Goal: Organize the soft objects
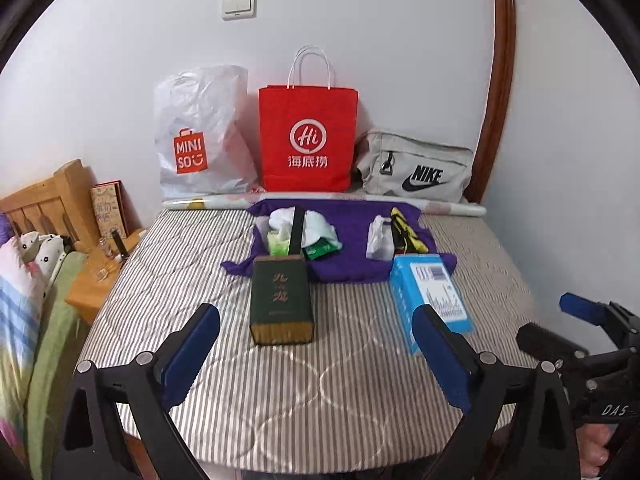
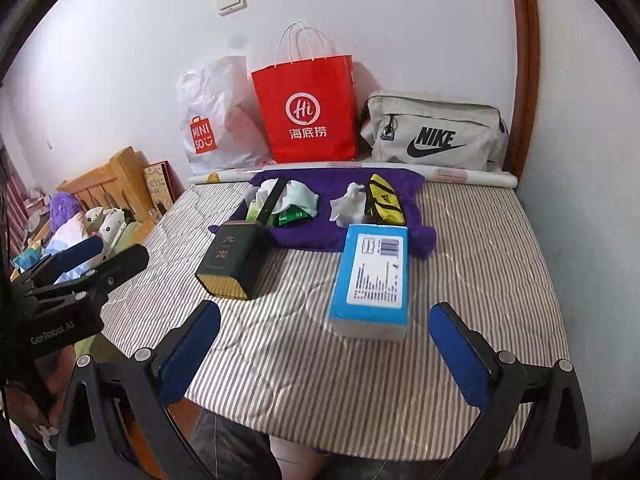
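A purple cloth (image 1: 352, 232) lies spread at the far side of the striped mattress (image 1: 320, 392). On its left part sit white crumpled cloths (image 1: 316, 228) and a green tissue pack (image 1: 279, 242). On its right part are a white tissue pack (image 2: 348, 204) and a yellow pouch (image 2: 384, 200). A dark green box (image 1: 282, 304) lies ahead of my left gripper (image 1: 316, 356), which is open and empty. A blue box (image 2: 372, 280) lies ahead of my right gripper (image 2: 324, 354), also open and empty. Both grippers hover over the mattress's near edge.
Against the back wall stand a white plastic bag (image 1: 200, 132), a red paper bag (image 1: 308, 136) and a grey sports bag (image 1: 416, 168), with a rolled sheet (image 1: 452, 206) in front. A wooden headboard (image 1: 40, 204), a nightstand (image 1: 96, 280) and bedding are to the left.
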`<state>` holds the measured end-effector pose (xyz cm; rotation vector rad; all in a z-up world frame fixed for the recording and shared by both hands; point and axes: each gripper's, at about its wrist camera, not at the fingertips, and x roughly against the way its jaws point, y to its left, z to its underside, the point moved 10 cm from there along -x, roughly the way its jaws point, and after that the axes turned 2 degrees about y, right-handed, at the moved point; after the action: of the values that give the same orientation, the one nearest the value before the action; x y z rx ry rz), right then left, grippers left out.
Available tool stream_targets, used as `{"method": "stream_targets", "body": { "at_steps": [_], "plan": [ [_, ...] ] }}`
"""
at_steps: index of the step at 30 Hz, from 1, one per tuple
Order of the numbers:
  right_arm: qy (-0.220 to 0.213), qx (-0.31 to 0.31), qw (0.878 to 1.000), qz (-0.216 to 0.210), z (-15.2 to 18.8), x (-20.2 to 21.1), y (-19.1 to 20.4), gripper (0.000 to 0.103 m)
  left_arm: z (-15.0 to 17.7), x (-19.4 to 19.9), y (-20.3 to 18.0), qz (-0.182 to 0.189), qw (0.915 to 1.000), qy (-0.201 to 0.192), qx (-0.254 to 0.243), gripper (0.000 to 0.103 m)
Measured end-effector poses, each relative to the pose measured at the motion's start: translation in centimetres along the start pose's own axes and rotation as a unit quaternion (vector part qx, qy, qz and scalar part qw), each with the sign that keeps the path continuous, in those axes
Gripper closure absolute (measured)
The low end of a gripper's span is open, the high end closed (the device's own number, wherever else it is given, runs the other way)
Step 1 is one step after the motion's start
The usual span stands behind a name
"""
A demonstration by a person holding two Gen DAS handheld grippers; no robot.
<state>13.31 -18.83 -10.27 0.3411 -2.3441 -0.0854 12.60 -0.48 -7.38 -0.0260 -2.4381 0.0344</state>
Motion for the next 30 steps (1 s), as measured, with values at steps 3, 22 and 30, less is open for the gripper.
{"method": "stream_targets", "body": {
  "at_steps": [3, 22, 30],
  "plan": [
    [-0.004, -0.001, 1.0, -0.002, 0.6, 0.7, 0.0, 0.0, 0.2, 0.9, 0.3, -0.001, 1.0, -0.006, 0.007, 0.006],
    [-0.016, -0.004, 1.0, 0.003, 2.1, 3.2, 0.1, 0.0, 1.1, 2.8, 0.0, 0.002, 0.9998, -0.018, 0.013, 0.006],
    [-0.016, 0.004, 1.0, 0.007, 2.2, 3.2, 0.6, 0.0, 1.5, 2.8, 0.1, 0.002, 0.9998, -0.014, 0.015, 0.006]
  ]
}}
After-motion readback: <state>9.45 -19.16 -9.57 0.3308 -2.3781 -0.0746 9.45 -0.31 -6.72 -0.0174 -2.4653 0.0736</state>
